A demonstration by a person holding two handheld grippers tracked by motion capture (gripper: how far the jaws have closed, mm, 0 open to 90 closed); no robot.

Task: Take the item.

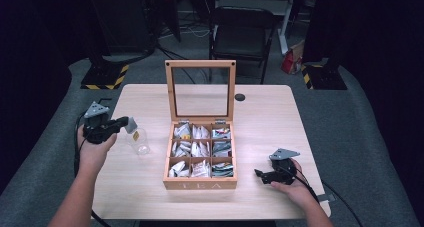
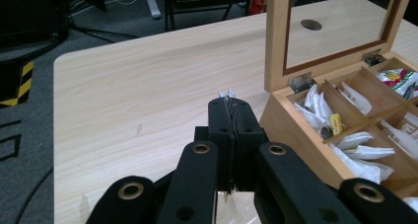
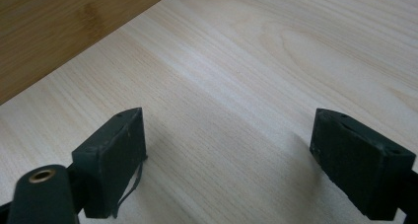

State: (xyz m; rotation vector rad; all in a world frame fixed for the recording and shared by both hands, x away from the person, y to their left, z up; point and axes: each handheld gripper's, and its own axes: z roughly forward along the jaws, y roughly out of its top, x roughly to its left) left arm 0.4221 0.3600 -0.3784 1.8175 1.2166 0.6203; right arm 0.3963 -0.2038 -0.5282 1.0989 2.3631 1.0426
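Observation:
A wooden tea box (image 1: 200, 183) stands open mid-table, its glass lid (image 1: 200, 64) upright, and its compartments hold several tea bags (image 1: 201, 148). Left of the box, my left gripper (image 1: 127, 122) is shut on a white tea bag (image 1: 132, 124). A yellow tag (image 1: 135, 135) hangs from that bag over a clear glass (image 1: 140, 144). In the left gripper view the jaws (image 2: 231, 105) are pressed together, with the bag's thin edge (image 2: 227, 93) sticking out above them and the box (image 2: 291, 130) to the right. My right gripper (image 1: 259, 174) rests right of the box, open (image 3: 229, 150) and holding nothing, just above the tabletop.
The light wooden table (image 1: 270, 122) has a round black hole (image 1: 240, 97) behind the box. A black chair (image 1: 242, 34) stands beyond the far edge. In the right gripper view, the box's wall (image 3: 59, 26) fills the upper left.

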